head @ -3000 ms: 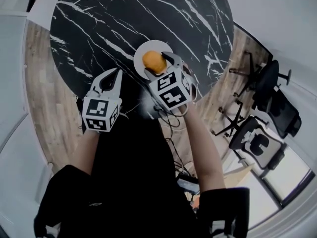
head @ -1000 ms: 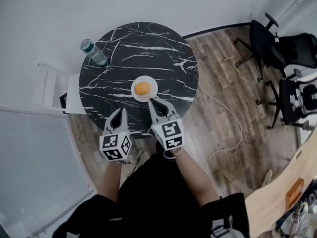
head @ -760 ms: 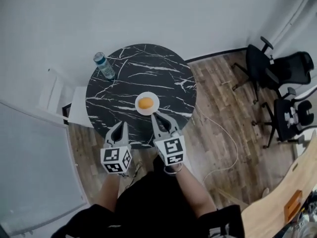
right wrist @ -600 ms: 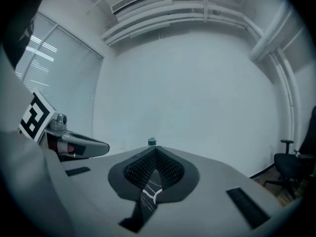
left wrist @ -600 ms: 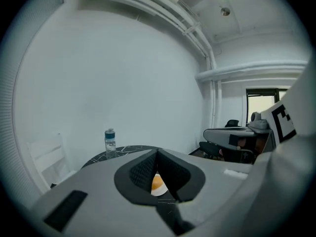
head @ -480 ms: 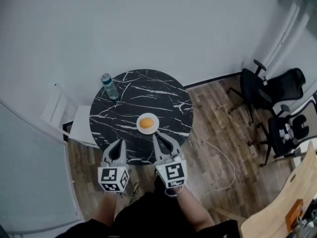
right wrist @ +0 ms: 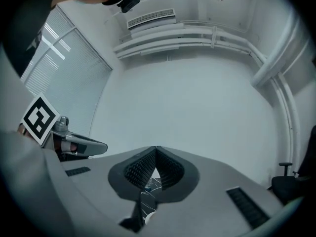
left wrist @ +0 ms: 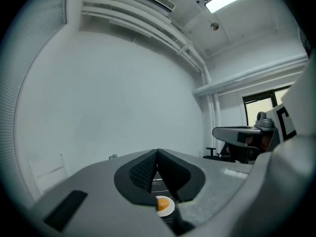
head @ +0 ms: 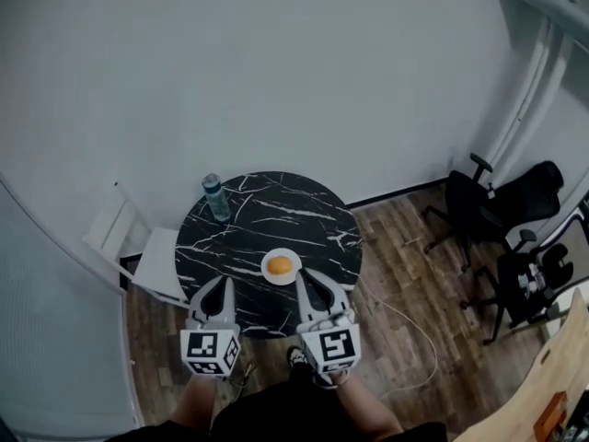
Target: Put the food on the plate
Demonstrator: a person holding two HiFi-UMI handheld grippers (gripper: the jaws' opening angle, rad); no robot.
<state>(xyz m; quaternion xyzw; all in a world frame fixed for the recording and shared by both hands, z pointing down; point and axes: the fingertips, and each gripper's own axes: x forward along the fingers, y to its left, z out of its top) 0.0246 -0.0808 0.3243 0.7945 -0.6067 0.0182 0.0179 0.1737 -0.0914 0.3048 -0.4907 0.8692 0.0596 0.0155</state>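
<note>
An orange piece of food (head: 280,265) lies on a small white plate (head: 269,270) near the front edge of the round black marble table (head: 276,224). Through the gap below the left gripper's jaws the food (left wrist: 162,205) shows on the plate (left wrist: 171,209). My left gripper (head: 221,282) is held shut and empty, nearer than the plate and left of it. My right gripper (head: 302,275) is also shut and empty, just right of the plate and nearer. Both are raised well above the table; in the gripper views the left gripper (left wrist: 157,152) and right gripper (right wrist: 156,149) have their tips meeting.
A water bottle (head: 215,198) stands at the table's far left edge. A white chair (head: 138,247) is at the table's left. Black office chairs (head: 515,238) stand at the right on the wooden floor. A cable (head: 409,325) runs across the floor. A grey wall is behind.
The view has pulled far up and back from the table. The right gripper let go of the food, which stays on the plate. Both grippers now hang shut, nearer than the plate.
</note>
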